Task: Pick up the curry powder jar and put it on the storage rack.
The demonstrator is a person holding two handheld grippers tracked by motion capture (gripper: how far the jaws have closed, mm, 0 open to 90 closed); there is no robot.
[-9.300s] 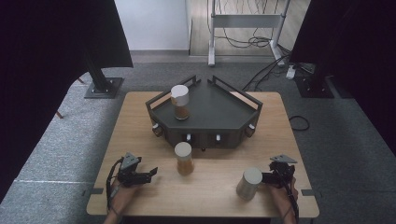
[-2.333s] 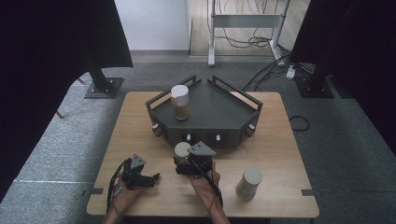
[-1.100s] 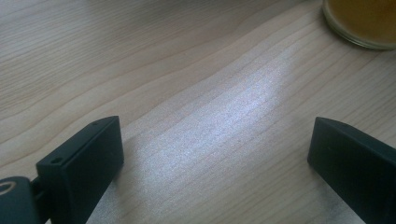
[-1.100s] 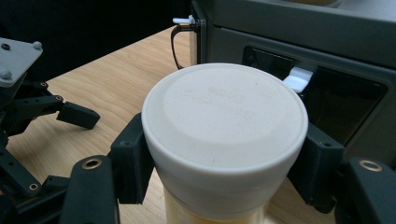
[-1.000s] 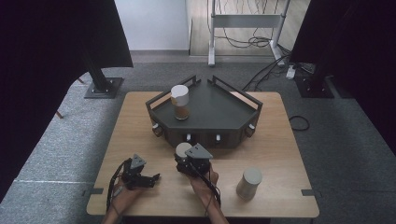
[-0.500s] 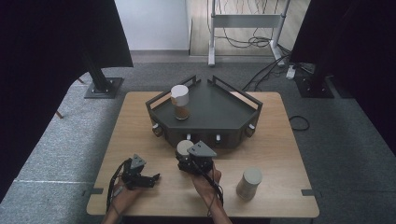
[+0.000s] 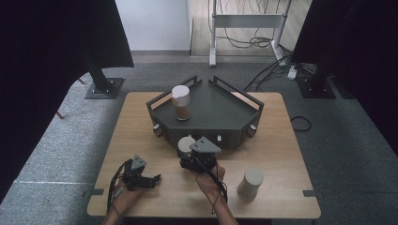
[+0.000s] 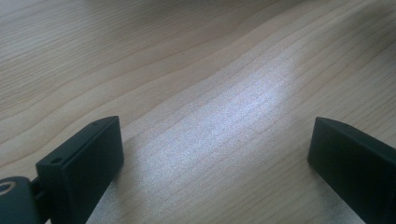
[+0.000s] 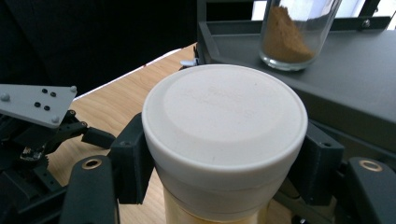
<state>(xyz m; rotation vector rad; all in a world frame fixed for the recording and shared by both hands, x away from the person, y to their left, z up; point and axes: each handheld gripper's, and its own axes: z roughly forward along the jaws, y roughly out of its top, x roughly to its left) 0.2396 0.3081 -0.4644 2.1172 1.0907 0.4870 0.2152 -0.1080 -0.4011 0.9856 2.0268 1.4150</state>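
The jar (image 9: 224, 140) with the white lid sits between the two black jaws of the right gripper (image 9: 224, 177), and the jaws press on its sides just under the lid, so the jar is gripped tight. In the high view the jar (image 7: 186, 144) is near the middle of the table (image 7: 136, 126), just in front of the tray (image 7: 220, 112), and the right gripper (image 7: 187, 157) holds it from the person's side. The grey plate on top of that gripper shows just beside the lid. The person's right hand (image 7: 209, 176) is behind the gripper. In the right gripper view, the lid looks round and flat, and something pale yellow shows in the jar below it. A second jar (image 7: 181, 102) with a white lid and brown powder stands upright on the tray, well apart from the held jar. A third jar (image 7: 250, 184) stands on the table near the right front corner. The left gripper (image 7: 152, 179) is low over the table at the front left, in the person's left hand (image 7: 123, 197). Its jaws stand wide apart with bare wood (image 8: 210, 102) between them. The table stands on grey carpet (image 7: 61, 150).
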